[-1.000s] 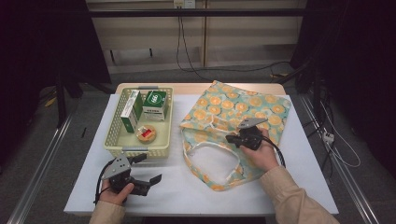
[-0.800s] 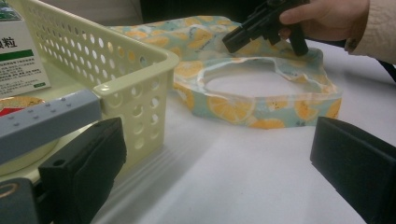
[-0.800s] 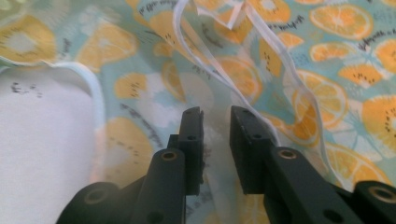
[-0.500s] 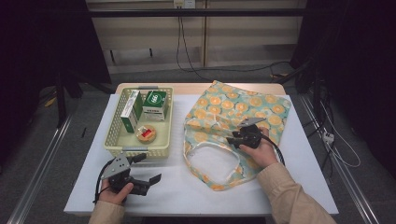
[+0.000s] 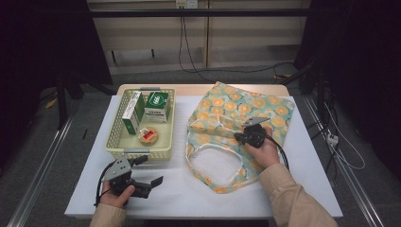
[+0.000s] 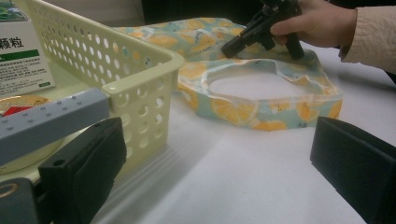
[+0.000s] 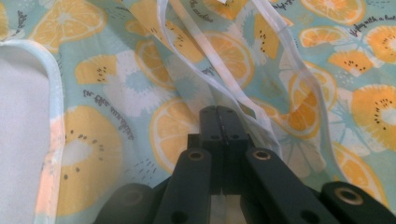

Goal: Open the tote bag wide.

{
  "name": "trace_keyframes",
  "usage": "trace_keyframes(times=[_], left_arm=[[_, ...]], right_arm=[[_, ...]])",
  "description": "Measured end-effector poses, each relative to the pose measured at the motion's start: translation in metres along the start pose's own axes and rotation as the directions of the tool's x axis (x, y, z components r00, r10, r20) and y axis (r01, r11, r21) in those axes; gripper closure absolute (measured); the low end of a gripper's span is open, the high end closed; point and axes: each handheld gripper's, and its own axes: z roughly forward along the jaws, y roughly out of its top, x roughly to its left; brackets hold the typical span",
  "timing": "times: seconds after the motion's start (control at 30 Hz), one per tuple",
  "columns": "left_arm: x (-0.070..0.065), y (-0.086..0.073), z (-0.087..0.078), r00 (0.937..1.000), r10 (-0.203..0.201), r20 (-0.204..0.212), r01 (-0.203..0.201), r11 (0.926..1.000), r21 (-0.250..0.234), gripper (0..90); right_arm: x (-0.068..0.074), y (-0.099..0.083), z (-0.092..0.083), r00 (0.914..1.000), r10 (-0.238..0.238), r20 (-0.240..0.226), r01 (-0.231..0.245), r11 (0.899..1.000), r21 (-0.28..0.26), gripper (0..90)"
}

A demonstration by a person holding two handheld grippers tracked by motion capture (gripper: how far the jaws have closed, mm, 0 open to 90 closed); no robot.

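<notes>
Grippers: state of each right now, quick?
Left gripper: jaws open, holding nothing, beside the basket.
Right gripper: jaws just closed, shut on the bag strap of the orange-print bag.

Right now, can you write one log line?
right gripper: shut on bag strap | left gripper: open, idle | basket: full

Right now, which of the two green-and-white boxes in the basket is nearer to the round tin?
The narrow box on the left; the squarer box stands farther behind the round tin.
</notes>
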Motion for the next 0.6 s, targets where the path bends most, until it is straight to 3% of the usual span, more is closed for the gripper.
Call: trace_keyframes(times=[0.13,0.4,0.6], left_arm=[[0.000,0.000,0.000,1.0000,0.003,0.000,-0.003,1.0000,-0.001,3.2],[-0.001,0.001,0.001,1.0000,-0.004,0.000,0.004,1.0000,-0.002,3.2],[-0.001,0.000,0.002,1.0000,0.001,-0.001,-0.001,1.0000,0.000,3.2]], right_arm=[[-0.001,0.002,-0.003,1.0000,0.008,0.001,-0.008,1.000,0.001,90.0],[-0.005,0.018,-0.027,0.9986,0.042,-0.031,-0.044,0.996,-0.073,90.0],[-0.009,0.035,-0.042,0.9990,0.038,-0.023,-0.041,0.993,-0.111,90.0]])
